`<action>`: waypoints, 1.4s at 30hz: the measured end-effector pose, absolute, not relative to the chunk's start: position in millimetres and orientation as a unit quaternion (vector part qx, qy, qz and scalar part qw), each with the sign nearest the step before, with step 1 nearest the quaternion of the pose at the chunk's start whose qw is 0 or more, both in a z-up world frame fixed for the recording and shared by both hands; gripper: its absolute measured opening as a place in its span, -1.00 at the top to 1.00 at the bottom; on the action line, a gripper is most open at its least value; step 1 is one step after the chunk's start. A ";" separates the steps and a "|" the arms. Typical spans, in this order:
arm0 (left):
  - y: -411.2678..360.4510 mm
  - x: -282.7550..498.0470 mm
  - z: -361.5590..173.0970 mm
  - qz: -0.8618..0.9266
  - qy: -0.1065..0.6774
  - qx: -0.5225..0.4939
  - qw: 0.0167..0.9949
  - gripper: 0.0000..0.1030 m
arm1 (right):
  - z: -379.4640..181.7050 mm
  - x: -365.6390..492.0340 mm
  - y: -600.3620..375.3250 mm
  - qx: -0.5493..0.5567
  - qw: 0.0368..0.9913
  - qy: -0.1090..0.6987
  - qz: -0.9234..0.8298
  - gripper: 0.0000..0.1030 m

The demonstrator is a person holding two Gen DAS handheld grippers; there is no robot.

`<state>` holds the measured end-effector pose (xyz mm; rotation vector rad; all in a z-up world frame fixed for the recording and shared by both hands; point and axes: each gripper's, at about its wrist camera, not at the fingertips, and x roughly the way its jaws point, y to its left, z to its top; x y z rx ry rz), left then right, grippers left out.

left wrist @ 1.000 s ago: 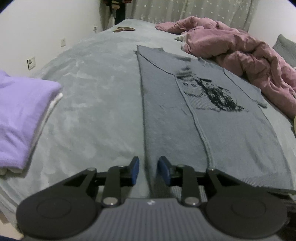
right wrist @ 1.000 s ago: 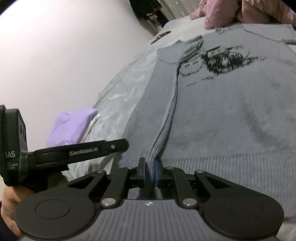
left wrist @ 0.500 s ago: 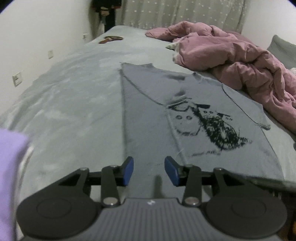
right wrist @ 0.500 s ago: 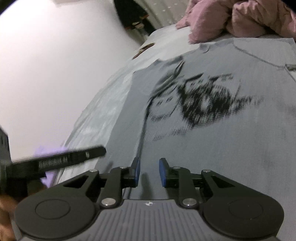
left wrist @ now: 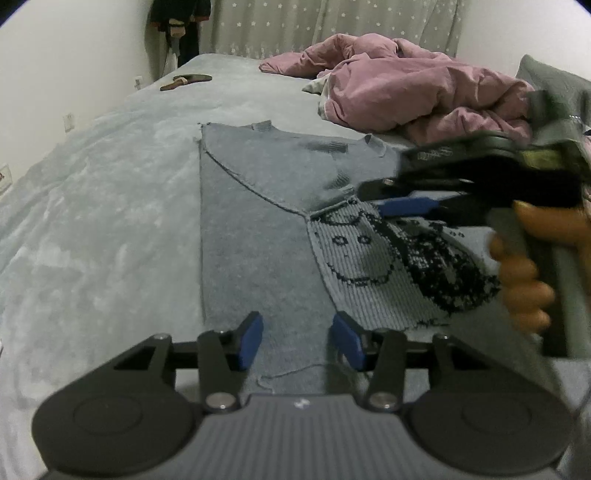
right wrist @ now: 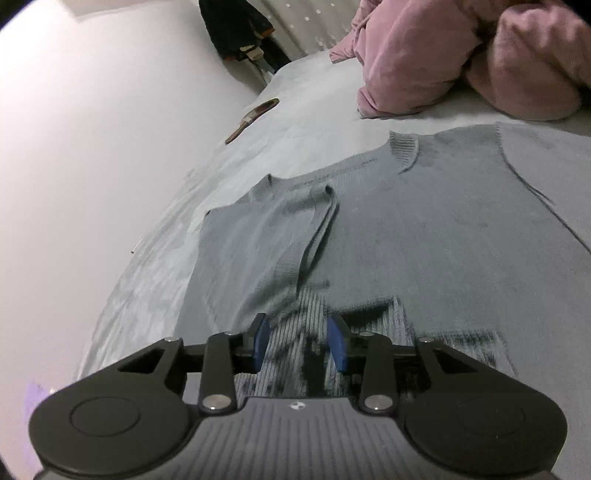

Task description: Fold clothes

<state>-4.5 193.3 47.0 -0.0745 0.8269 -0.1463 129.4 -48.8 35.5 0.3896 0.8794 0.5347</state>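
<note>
A grey knitted sweater (left wrist: 251,240) with a black picture lies flat on the bed, its left part folded over the body. My left gripper (left wrist: 300,343) hovers over the folded part; its jaws are opening with nothing between them. My right gripper (right wrist: 299,343) hangs above the picture, short of the neckline (right wrist: 404,147). Its jaws are also opening and hold nothing. In the left wrist view a hand (left wrist: 524,273) carries it at the right, one of its blue fingers (left wrist: 406,205) over the sweater (right wrist: 424,240).
The bed has a grey plush cover (left wrist: 92,221). A crumpled pink duvet (left wrist: 406,96) lies at the far right beside a grey pillow (left wrist: 554,81). A brown object (left wrist: 186,80) rests at the far left edge by the wall. Dark clothes (right wrist: 240,33) hang in the corner.
Both grippers let go of the sweater's folded edge, opened and travelled up along the sweater toward its neckline. The purple folded pile left both views; the right gripper came into the left wrist view.
</note>
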 end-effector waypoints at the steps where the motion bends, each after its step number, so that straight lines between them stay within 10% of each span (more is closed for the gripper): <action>1: 192.9 -3.7 46.9 -0.072 0.401 -0.034 0.913 0.12 | 33.0 135.6 -45.3 0.188 0.851 0.419 0.254 0.31; 15: 192.5 2.5 45.6 -0.082 0.404 -0.031 0.910 0.08 | 39.3 136.4 -32.7 0.179 0.873 0.380 0.247 0.87; 42: 203.3 0.1 46.3 -0.105 0.413 -0.046 0.903 -0.03 | 39.9 225.8 -6.6 0.098 0.902 0.365 0.207 0.53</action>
